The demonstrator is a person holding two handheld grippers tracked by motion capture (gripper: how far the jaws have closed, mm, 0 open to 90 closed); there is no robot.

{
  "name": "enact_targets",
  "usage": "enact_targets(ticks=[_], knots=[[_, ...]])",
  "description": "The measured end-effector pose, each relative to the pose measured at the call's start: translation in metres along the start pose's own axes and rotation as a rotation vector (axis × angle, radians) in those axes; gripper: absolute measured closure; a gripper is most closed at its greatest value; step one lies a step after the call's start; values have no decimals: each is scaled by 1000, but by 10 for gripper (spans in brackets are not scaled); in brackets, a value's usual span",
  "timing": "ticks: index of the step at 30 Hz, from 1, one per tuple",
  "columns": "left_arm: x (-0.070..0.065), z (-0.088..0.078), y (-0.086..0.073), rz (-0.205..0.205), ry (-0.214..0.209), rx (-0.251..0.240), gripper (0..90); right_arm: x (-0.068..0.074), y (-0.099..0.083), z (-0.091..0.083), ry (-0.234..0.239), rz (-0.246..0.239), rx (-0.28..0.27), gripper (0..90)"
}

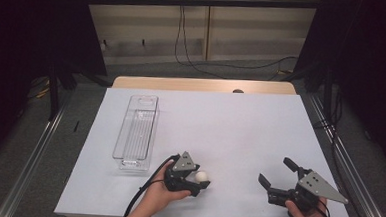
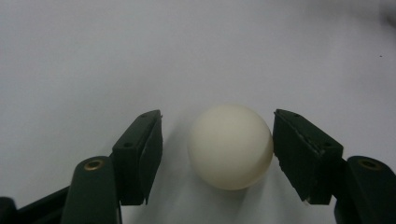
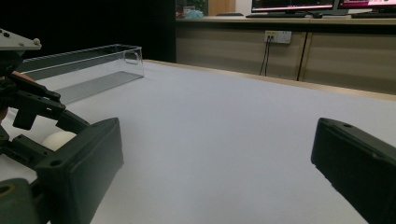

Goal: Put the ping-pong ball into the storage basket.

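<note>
From left to right: a clear bin [image 1: 135, 131] stands empty on the tabletop [image 1: 240, 126], presumably as the receptacle; the left gripper [image 1: 203, 181] brackets the white ball [image 1: 202, 176], jaws not yet pressing it; the right gripper [image 1: 276, 172] rests apart, jaws wide, unneeded.

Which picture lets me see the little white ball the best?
The left gripper view: the white ball sits big and whole between that gripper's jaws, one gap visible. The high view shows it small at the left gripper. The right gripper view shows a sliver behind a black jaw.
</note>
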State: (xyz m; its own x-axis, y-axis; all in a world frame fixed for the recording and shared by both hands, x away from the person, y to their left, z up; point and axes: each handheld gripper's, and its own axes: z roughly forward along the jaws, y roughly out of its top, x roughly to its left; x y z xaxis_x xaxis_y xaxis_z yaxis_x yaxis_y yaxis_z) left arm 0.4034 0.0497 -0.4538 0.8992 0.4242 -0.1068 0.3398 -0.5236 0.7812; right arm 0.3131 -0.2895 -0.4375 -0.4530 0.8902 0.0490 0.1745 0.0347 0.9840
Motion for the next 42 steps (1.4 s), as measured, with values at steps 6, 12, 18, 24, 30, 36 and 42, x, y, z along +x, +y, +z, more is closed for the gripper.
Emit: enact_targets(ticks=[6,12,18,24,30,36,42], knots=[[0,1,0,-13,-4,5,363,0,0,0,0,1,-3,16],[1,2,0,-15,1,15,380,0,0,0,-3,4,-3,17],[1,2,0,-16,-7,22,392,0,0,0,0,1,-3,17],[1,2,0,-10,-11,33,408,0,0,0,1,-1,0,17],[2,2,0,-11,-16,36,442,0,0,0,-1,-2,-2,16],[3,2,0,-19,-22,40,484,0,0,0,-1,-1,-2,17],[3,2,0,-31,-31,35,508,0,0,0,-3,0,-4,16]])
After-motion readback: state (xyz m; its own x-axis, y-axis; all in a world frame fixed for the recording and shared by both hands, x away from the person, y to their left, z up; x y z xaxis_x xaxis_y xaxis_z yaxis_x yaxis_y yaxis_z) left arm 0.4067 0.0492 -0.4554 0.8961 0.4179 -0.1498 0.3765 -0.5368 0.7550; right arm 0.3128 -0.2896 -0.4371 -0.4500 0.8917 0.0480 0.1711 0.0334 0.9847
